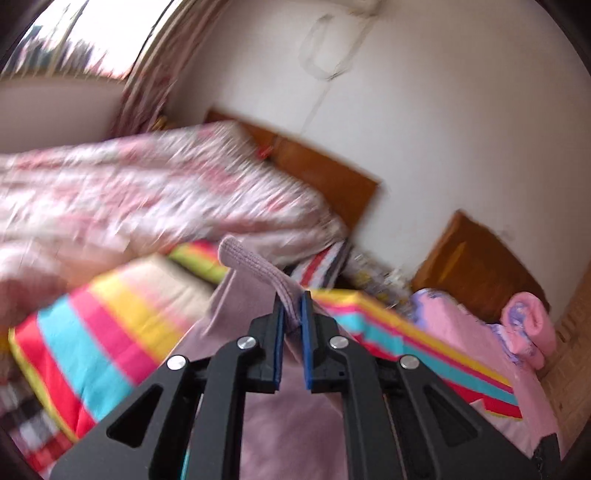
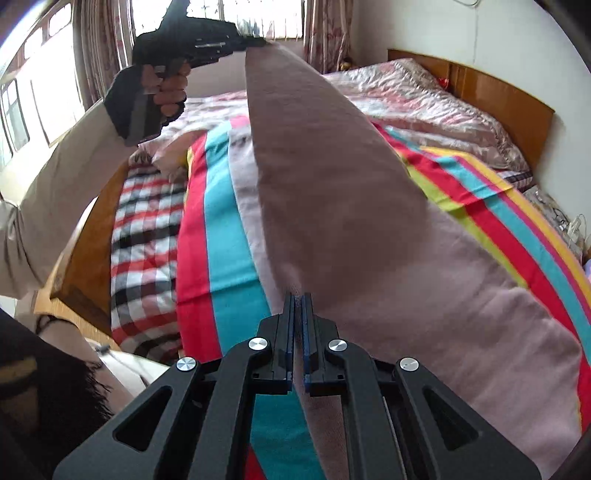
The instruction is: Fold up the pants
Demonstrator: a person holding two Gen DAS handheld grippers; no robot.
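1. Two grippers, both closed on the pants [image 2: 332, 177]. Garment is mauve-pink, held up and stretched between them above the bed [image 2: 509, 96].
2. Left gripper [image 1: 291, 306]: jaws nearly together, pinching the ribbed cuff [image 1: 251, 258]. Cuff end sticks up past the fingertips and bends left. Rest of the fabric hangs down below the jaws.
3. Right gripper [image 2: 297, 306]: jaws pressed together on a thin fabric edge; blue pads [image 2: 305, 332] visible either side of it.
4. Right wrist view: left gripper [image 2: 255, 41] sits high at upper left, near the window [image 2: 218, 18], held by the left hand [image 2: 162, 92] in a fingerless black glove. Pants run as a taut band from it down to the right gripper.
5. Lower part of the pants lies spread on the striped sheet [image 2: 221, 229], to the right of the right gripper.
6. Striped sheet (red, teal, yellow, pink) covers the middle of the bed. Checked blanket [image 2: 144, 240] lies beside it at left, along the wooden frame.
7. Floral quilt [image 2: 424, 107] is bunched at the head end, against the wooden headboard [image 2: 517, 99].
8. Left wrist view: strong motion blur on the quilt and sheet; a rolled pink towel [image 1: 528, 321] lies at far right, near the floor.
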